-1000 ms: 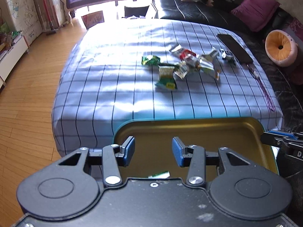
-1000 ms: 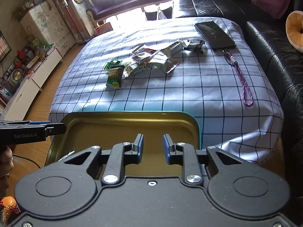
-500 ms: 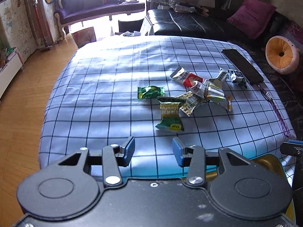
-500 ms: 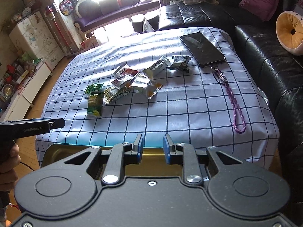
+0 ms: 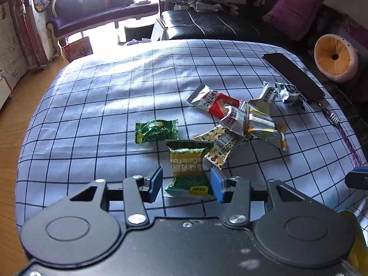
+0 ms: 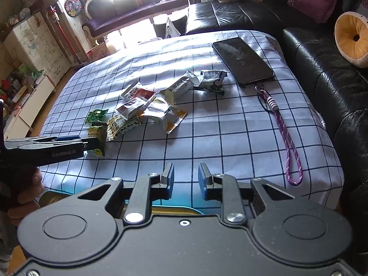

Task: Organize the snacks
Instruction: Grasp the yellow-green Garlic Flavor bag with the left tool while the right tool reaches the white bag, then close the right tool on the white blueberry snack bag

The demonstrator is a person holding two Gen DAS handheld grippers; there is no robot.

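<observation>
**Left gripper straddling the green packet**

My left gripper (image 5: 185,181) sits with its jaws apart, having just widened a little; the green garlic packet (image 5: 187,165) lies between the blue pads on the checked cloth (image 5: 92,105), and neither pad presses on it. The other snacks (image 5: 239,117) lie in a loose pile just beyond. My right gripper (image 6: 185,176) hangs empty, jaws narrowly apart, over the cloth's near edge above the tray (image 6: 177,210). A phone (image 6: 241,61) rests farther off.

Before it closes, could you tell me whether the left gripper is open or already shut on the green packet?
Open: the left gripper straddles the green packet, with gaps beside both pads.
</observation>
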